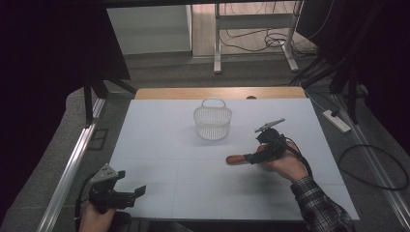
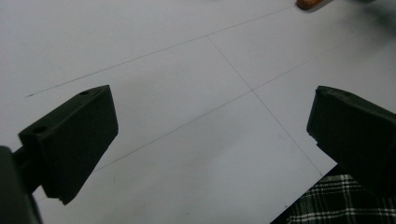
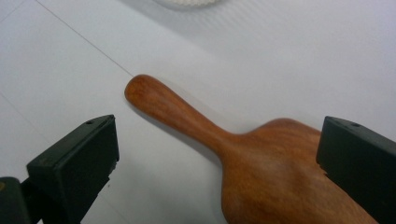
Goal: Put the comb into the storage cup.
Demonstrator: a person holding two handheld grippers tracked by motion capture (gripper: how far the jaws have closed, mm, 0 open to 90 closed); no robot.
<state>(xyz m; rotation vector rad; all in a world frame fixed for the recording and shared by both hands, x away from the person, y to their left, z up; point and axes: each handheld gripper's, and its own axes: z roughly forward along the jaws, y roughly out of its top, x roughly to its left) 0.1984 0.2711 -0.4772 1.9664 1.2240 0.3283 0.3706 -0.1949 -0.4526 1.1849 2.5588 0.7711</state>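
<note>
A brown wooden spoon [image 1: 238, 158] lies flat on the white table, handle pointing left. My right gripper [image 1: 255, 157] is low over it and open. In the right gripper view the wooden spoon [image 3: 224, 149] runs between the two wide-apart jaws, its broad part near the right one, and neither jaw touches it. A white mesh basket [image 1: 212, 120] with a handle stands upright behind the spoon, toward the back middle. My left gripper [image 1: 138, 192] rests near the front left corner, open, with bare table between its jaws. The spoon's tip [image 2: 308, 3] shows at the top edge of the left gripper view.
The white table sheet [image 1: 159, 140] carries faint pencil lines. A wooden strip [image 1: 217, 93] edges the back. A metal rail [image 1: 72, 169] runs along the left side. A power strip [image 1: 337, 121] and cables lie on the floor at the right. A plaid sleeve [image 1: 321, 208] crosses the front right.
</note>
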